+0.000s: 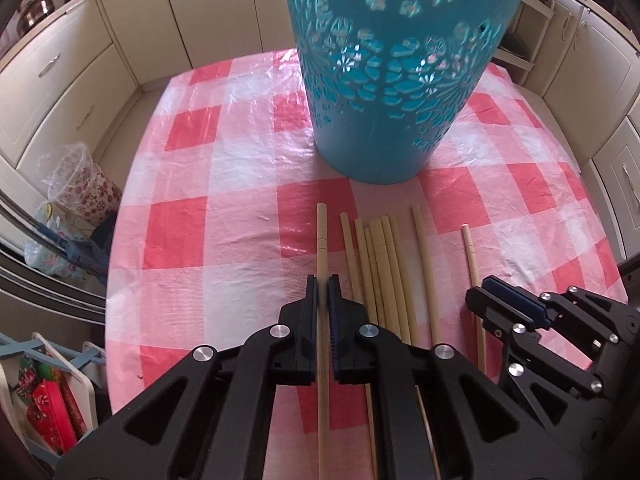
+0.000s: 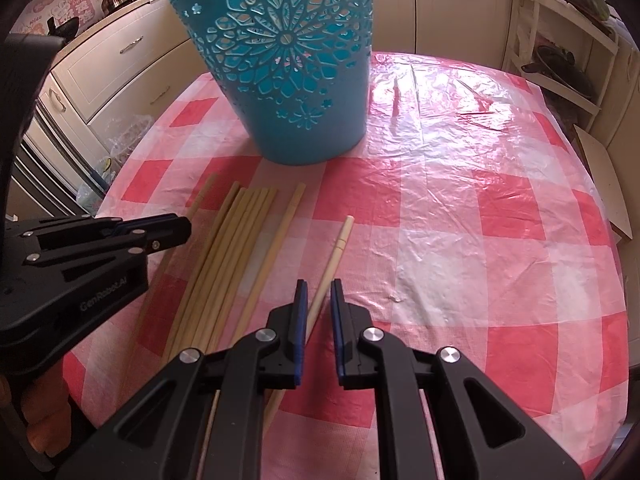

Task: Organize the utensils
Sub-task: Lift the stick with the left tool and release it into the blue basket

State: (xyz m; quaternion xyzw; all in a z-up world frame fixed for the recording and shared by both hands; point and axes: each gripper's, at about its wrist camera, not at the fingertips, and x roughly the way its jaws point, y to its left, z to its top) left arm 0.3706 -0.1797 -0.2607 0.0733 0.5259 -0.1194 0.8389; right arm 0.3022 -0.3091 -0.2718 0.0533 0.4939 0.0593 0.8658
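Chopsticks lie on the checked tablecloth (image 2: 460, 184) just in front of the blue basket (image 1: 384, 92), which serves as the reference point below. All sticks point roughly toward the basket, with their near ends at the table edge. This layout appears intended to let each stick be taken along its length and carried a short way to the basket.

Stick positions relative to the basket:
- Main bundle (image 1: 380, 264): directly in front of the base, sticks side by side and touching.
- Left stick (image 1: 321, 236): beside the bundle, slightly apart, far tip near the basket base.
- Right stick (image 2: 334, 264): set apart on the other side of the bundle, tip farther from the basket than the rest.

Left gripper (image 1: 323, 292): pressed together on the left stick. The pads pinch the shaft partway along, and the stick runs between the fingers and out past both ends. A mid-shaft hold should keep the stick balanced when lifted.

Right gripper (image 2: 319, 300): nearly closed, with a narrow gap remaining. The right stick passes between the fingers, close to the left pad. Whether the pads actually press on it cannot be determined from either view.

No stick is visible inside the basket through its cut-out wall, so sorting is judged to be at an early stage.
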